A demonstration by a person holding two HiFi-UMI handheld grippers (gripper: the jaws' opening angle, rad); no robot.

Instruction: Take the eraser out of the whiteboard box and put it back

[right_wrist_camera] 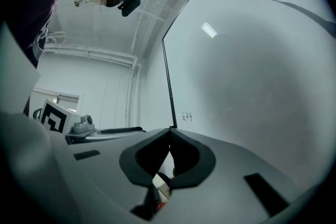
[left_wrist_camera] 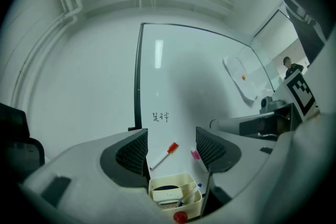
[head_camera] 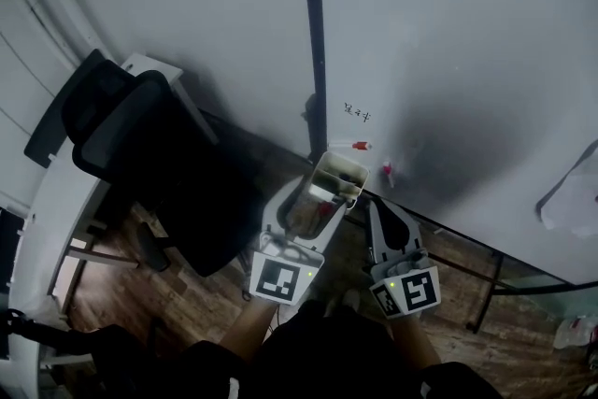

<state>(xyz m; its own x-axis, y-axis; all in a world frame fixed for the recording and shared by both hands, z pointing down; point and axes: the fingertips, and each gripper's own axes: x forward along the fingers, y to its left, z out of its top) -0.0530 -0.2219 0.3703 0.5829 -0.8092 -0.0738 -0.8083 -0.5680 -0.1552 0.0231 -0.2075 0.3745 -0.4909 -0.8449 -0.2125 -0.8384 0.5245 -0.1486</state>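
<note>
L gripper [left_wrist_camera: 171, 148] is hovering w/ jaws spread wide, nothing b/w them; it's aiming at the whiteboard box [left_wrist_camera: 190, 208], which is hanging on the whiteboard [left_wrist_camera: 173, 76] just below the pads. The eraser [left_wrist_camera: 167, 194] is lying inside the box, a pale block w/ a dark part behind it; so I'm judging the take-out step as not yet done. R gripper [right_wrist_camera: 169, 132] is idling alongside, jaws pressed together tip to tip, gripping nothing.

Risks, as I'm reading them:
- The box is looking crowded; pens, incl. a blue-tipped pen [left_wrist_camera: 198, 185], are standing right beside the eraser, so a broad pinch could be catching a pen or the box wall along w/ it.
- A jaw snagging the rim on the way out could be tugging the box off the board.
- A red marker [left_wrist_camera: 161, 157] and a pink marker [left_wrist_camera: 195, 155] are clinging to the board just above the box, each near a pad; a careless approach could be knocking them down.

Writing: a small handwritten scribble [left_wrist_camera: 160, 117] is showing on the board above the red marker, too small to read; no brand is showing on box or eraser. The only other print is the square marker [head_camera: 280, 280] on each gripper cube.
</note>
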